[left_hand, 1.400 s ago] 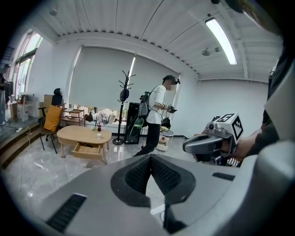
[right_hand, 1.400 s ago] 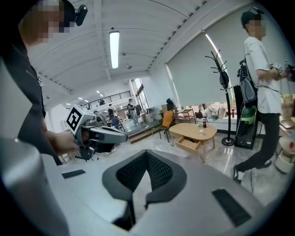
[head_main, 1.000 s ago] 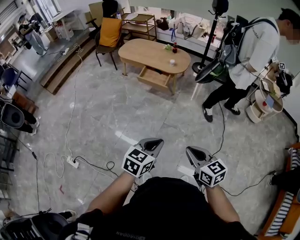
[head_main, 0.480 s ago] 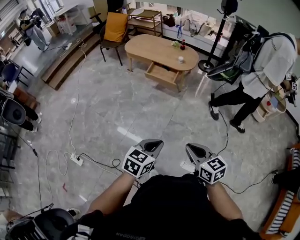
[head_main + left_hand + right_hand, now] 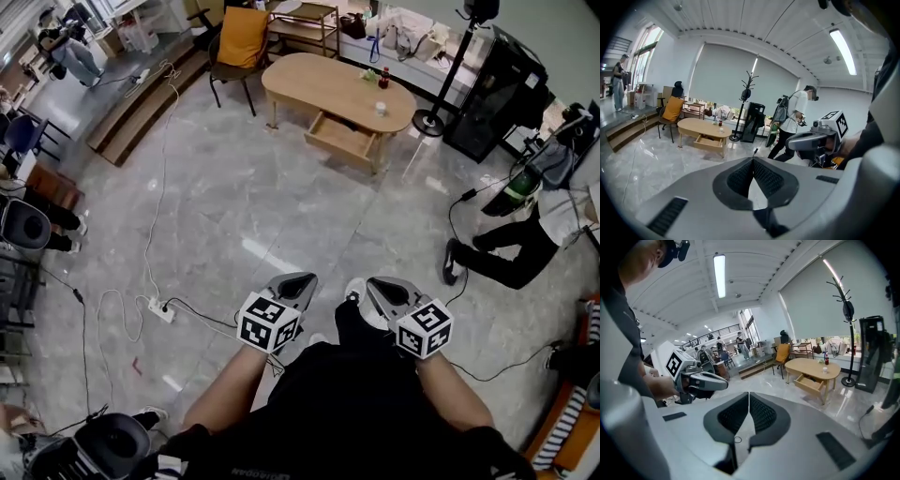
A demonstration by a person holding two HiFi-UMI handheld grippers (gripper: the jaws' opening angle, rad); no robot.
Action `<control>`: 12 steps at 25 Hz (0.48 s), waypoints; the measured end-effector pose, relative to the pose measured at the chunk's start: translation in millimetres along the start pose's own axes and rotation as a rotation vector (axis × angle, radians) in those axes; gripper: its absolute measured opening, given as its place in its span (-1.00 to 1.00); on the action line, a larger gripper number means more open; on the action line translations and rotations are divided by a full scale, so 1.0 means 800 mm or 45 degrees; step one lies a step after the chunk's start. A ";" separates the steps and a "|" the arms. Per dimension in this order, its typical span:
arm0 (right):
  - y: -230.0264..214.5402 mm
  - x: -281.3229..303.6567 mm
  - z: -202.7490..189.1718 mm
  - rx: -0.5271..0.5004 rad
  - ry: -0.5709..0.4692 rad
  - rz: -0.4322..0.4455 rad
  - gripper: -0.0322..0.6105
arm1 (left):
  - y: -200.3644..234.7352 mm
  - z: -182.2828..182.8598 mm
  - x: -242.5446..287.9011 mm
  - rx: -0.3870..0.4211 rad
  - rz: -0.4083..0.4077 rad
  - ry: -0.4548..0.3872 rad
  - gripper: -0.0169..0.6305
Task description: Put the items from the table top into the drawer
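Far ahead stands a light wooden oval table with its drawer pulled open. A red-capped bottle and a small white cup stand on its right end. Both grippers are held low in front of the person's body, well short of the table. My left gripper and my right gripper are shut and hold nothing. In the left gripper view the table is small at the left; in the right gripper view the table and open drawer are at the right.
Marble floor lies between me and the table. A power strip with cables lies on the floor at the left. Behind the table is a chair with an orange cushion. A bending person, a coat stand and a black cabinet are at the right.
The table has come closer and shifted right in the head view. The person at the right has moved off right and bent down. Both grippers stay shut and side by side.
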State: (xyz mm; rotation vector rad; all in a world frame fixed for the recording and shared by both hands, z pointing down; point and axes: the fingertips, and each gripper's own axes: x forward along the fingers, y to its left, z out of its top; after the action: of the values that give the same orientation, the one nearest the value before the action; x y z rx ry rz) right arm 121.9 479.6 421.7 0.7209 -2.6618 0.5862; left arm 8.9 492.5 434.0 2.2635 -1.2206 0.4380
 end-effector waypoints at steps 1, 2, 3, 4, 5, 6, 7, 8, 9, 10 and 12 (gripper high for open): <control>-0.007 0.009 0.007 0.002 -0.006 0.007 -0.89 | 0.007 0.006 0.005 -0.004 0.008 -0.005 -0.93; -0.015 0.019 0.012 0.006 -0.011 0.015 -0.89 | 0.014 0.012 0.010 -0.008 0.015 -0.006 -0.93; -0.024 0.029 0.017 0.013 -0.014 0.023 -0.89 | 0.022 0.017 0.016 -0.012 0.024 -0.002 -0.93; -0.035 0.041 0.022 0.022 -0.014 0.032 -0.89 | 0.030 0.021 0.022 -0.016 0.034 0.006 -0.93; -0.046 0.054 0.026 0.032 -0.013 0.041 -0.89 | 0.040 0.025 0.028 -0.019 0.045 0.018 -0.93; -0.058 0.067 0.031 0.041 -0.010 0.052 -0.89 | 0.050 0.028 0.035 -0.020 0.056 0.031 -0.93; -0.070 0.081 0.038 0.046 -0.009 0.063 -0.89 | 0.061 0.034 0.043 -0.020 0.067 0.044 -0.93; -0.083 0.094 0.048 0.044 -0.011 0.074 -0.89 | 0.072 0.041 0.051 -0.017 0.076 0.053 -0.93; -0.096 0.107 0.060 0.038 -0.019 0.084 -0.89 | 0.084 0.052 0.061 -0.009 0.083 0.059 -0.93; -0.111 0.119 0.075 0.029 -0.030 0.094 -0.89 | 0.096 0.066 0.072 0.002 0.091 0.060 -0.93; -0.142 0.139 0.106 0.013 -0.051 0.111 -0.89 | 0.116 0.102 0.098 0.025 0.108 0.043 -0.93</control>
State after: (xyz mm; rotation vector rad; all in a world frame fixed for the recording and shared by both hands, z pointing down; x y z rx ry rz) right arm 75.0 306.1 427.1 0.6280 -2.7411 0.6145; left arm -24.1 349.8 435.5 2.2173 -1.3044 0.5200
